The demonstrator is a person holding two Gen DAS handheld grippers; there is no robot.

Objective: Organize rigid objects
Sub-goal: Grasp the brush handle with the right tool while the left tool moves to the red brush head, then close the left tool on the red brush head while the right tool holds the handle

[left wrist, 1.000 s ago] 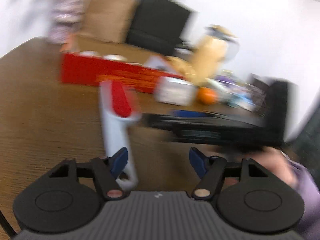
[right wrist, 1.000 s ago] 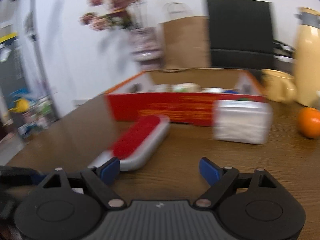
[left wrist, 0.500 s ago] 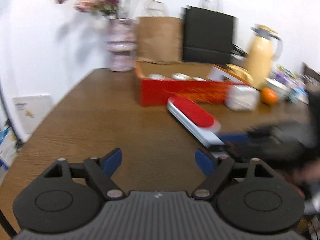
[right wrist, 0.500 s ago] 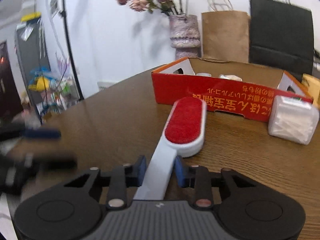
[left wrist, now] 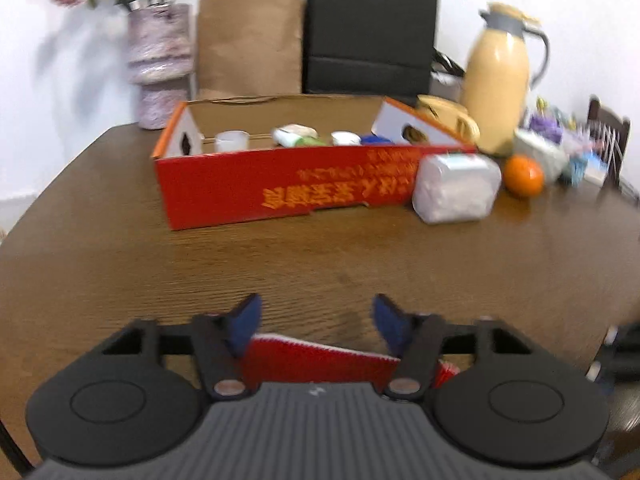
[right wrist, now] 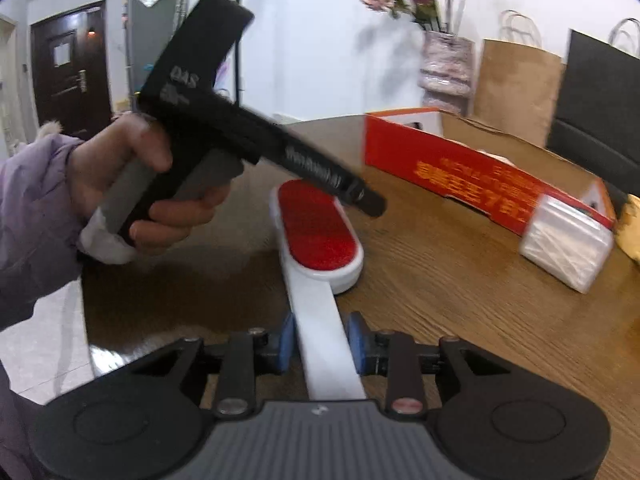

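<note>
**Lint brush in right claw; left claw closing above its red pad**

Right claw [right wrist: 320,342]: blue pads pressed on both sides of the white handle of the lint brush [right wrist: 316,236], though the jaws are easing slightly apart; brush head, with its red pad facing up, extends forward over the wooden counter [right wrist: 460,280]; whether the head rests on the counter or hangs just above it cannot be told.

Left claw [left wrist: 316,322]: jaws part-way apart and closing; nothing pressed between the pads; the red pad of the brush shows just below and behind the fingertips; seen from the right wrist view, a hand [right wrist: 136,184] in a lilac sleeve grips this tool above the brush head.

Red cardboard box [left wrist: 280,188]: open-topped, farther back on the counter, holding several small containers; clear plastic packet [left wrist: 456,188] touching its right front corner; orange [left wrist: 523,175] just beside the packet; cream thermos jug [left wrist: 496,80], vase of flowers [left wrist: 160,64], brown paper bag [left wrist: 250,40] and black bag [left wrist: 370,28] behind.
</note>
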